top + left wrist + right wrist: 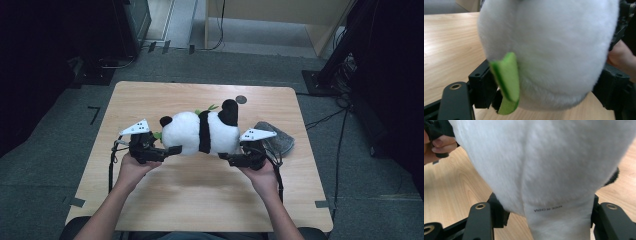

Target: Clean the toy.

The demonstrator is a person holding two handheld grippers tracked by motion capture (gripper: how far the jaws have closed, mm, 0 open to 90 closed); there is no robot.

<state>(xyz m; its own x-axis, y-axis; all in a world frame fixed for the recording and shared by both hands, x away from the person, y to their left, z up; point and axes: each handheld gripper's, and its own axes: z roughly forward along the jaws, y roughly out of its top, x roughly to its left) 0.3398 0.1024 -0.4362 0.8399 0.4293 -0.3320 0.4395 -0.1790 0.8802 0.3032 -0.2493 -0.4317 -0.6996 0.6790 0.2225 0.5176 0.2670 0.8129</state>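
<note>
A black-and-white plush panda (200,132) lies lengthways over the middle of the wooden table (200,195), with green felt leaves (210,107) on it. My left gripper (175,149) comes in from the left at its head end. In the left gripper view the white plush (549,50) and a green leaf (507,82) fill the gap of the left gripper (546,95), touching both jaws. My right gripper (225,156) meets the panda's other end. In the right gripper view a narrow fold of white plush (554,170) with a printed label sits pinched in the right gripper (546,220).
A grey cloth item (277,137) lies on the table just behind my right hand. A small dark round spot (241,99) marks the tabletop near the far edge. Cables and dark equipment stand on the floor around the table.
</note>
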